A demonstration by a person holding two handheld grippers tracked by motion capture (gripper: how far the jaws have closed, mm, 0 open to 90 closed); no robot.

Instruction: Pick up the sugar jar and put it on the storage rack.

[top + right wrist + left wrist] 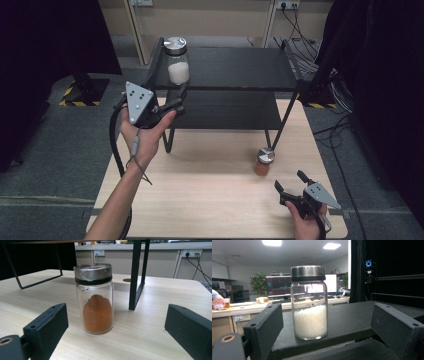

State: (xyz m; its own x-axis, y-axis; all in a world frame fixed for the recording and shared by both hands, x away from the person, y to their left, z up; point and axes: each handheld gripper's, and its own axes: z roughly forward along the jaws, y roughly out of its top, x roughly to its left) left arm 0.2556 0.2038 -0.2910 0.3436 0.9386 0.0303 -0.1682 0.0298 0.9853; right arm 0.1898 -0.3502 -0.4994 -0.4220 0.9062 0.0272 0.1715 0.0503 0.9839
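Observation:
A glass jar of white grains (178, 62) with a metal lid stands at the left end of the black shelf's top tier (240, 67). My left gripper (180, 98) is held just in front of and below it, jaws open. In the left gripper view the white jar (309, 305) stands ahead between the spread jaws, untouched. A smaller jar of orange powder (264, 161) stands on the wooden table (200, 200) by the shelf's front right leg. My right gripper (290, 181) sits open a little short of it. In the right gripper view the orange jar (96, 302) is upright between the jaws.
The two-tier black shelf has a lower tier (225, 110) and thin legs; one leg (136, 277) stands just right of and behind the orange jar. Cables (305, 45) lie on the floor at the back right.

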